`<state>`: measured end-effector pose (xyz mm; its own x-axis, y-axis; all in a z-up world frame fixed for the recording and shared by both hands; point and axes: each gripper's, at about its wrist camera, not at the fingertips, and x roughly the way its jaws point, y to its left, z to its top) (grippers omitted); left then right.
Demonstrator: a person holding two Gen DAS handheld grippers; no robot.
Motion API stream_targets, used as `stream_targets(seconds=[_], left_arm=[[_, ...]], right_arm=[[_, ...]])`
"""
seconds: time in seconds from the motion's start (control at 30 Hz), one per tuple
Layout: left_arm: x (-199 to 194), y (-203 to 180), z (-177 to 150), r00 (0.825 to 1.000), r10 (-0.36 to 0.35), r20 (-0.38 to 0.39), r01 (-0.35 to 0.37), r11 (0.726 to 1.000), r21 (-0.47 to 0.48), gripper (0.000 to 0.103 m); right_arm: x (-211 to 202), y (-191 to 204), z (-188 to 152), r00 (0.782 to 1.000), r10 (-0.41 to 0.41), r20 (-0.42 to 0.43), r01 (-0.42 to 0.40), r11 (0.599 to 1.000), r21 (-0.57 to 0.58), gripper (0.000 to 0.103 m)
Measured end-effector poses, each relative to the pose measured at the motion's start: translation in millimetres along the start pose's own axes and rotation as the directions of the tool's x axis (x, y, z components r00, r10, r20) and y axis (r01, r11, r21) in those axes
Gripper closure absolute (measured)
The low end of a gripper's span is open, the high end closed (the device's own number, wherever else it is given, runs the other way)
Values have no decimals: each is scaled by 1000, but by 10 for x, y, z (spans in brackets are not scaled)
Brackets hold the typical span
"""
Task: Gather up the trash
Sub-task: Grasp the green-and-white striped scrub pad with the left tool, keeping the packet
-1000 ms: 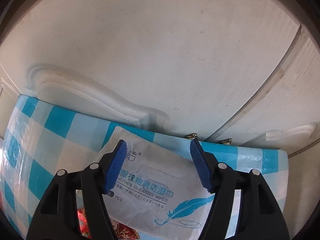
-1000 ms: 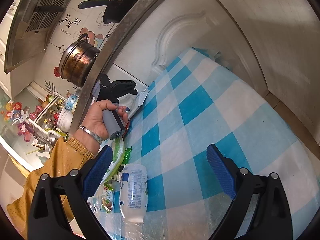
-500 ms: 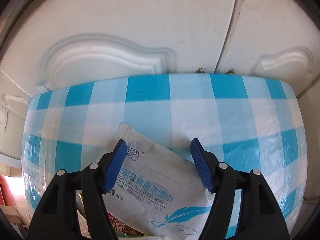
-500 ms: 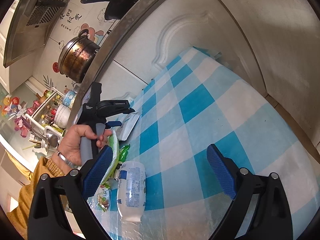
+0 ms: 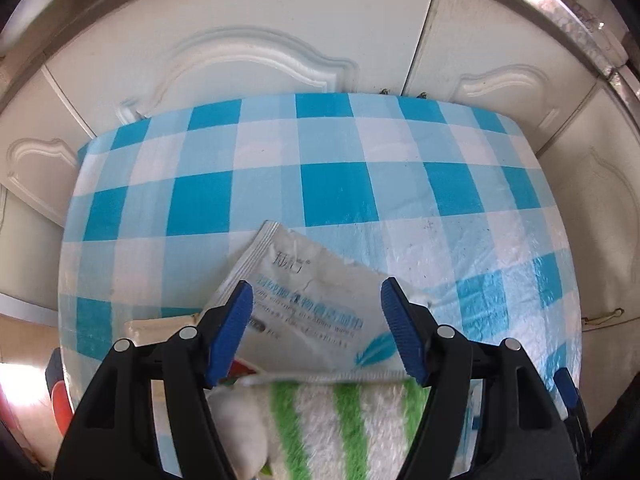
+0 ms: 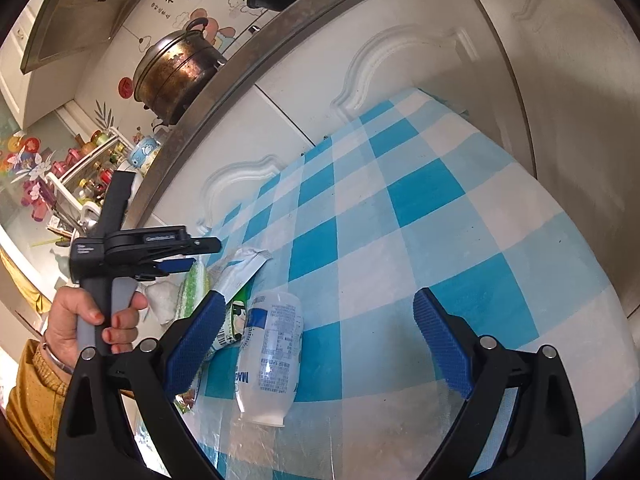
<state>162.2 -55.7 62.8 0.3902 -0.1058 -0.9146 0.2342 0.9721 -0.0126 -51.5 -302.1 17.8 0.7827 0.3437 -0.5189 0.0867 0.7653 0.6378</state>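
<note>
A white wet-wipes packet [image 5: 308, 312] with blue print lies on the blue checked tablecloth [image 5: 340, 184]; it also shows in the right wrist view [image 6: 240, 270]. My left gripper [image 5: 316, 330] is open and hovers over the packet's near part, empty; it shows in the right wrist view too [image 6: 176, 258]. A green-and-white striped towel [image 5: 340, 420] lies just under it. An empty clear plastic bottle [image 6: 270, 352] lies on its side near my right gripper [image 6: 316, 344], which is open and empty above the cloth.
White cabinet doors [image 5: 256, 52] stand right behind the table. A steel counter edge [image 6: 248, 60] with a copper pot [image 6: 176, 72] runs above them. Small wrappers [image 6: 232, 328] lie beside the bottle.
My left gripper has drawn back and up from the cabinet side, so more of the tablecloth and the striped towel now show. The right gripper has barely moved.
</note>
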Motion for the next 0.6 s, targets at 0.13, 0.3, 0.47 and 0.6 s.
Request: stream_targets(seconds=[0.13, 0.3, 0.47, 0.6], left_arm=[[-426, 4, -301, 994, 21, 109, -25, 999, 35, 23], [-542, -85, -723, 991, 20, 129, -29, 997, 65, 15], [-325, -63, -977, 996, -16, 90, 15, 1000, 10, 15], [-213, -107, -1017, 995, -77, 70, 76, 997, 7, 15]], right_arm=[[51, 109, -44, 1000, -16, -23, 15, 998, -55, 9], [111, 243, -115, 998, -40, -52, 33, 992, -126, 9], [155, 386, -204, 996, -52, -73, 37, 980, -196, 9], [190, 445, -244, 994, -67, -82, 47, 973, -226, 9]])
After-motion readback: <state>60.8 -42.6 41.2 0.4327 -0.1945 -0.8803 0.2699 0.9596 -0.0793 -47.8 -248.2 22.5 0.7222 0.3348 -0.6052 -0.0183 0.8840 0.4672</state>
